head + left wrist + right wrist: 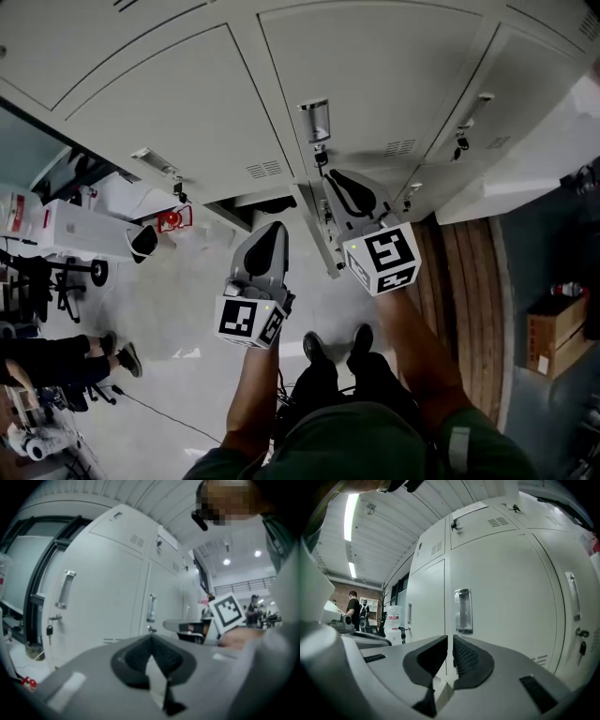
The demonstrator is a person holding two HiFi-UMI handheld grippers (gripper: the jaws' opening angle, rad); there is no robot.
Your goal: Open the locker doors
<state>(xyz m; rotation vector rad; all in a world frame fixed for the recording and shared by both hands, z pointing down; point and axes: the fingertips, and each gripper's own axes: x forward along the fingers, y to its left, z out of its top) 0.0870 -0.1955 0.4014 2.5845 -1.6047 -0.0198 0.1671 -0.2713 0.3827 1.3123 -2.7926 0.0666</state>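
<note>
Pale grey lockers point(187, 112) fill the top of the head view, all doors closed. The middle door point(375, 66) carries a metal handle point(316, 120) with a key point(321, 157) under it. My right gripper point(336, 180) is shut and empty, a short way below that handle and apart from it. In the right gripper view the same handle point(463, 611) stands just above the right gripper point(450, 639). My left gripper point(275, 229) is shut and empty, lower and left, off the doors. In its own view the left gripper point(151, 639) faces a door handle point(64, 588) and a key point(49, 630).
A white cabinet point(66, 230) and a red object point(171, 220) sit at the left. A seated person's legs point(56, 361) are at lower left. A cardboard box point(555, 333) and wooden floor strips point(464, 281) lie to the right. People point(352, 607) stand in the distance.
</note>
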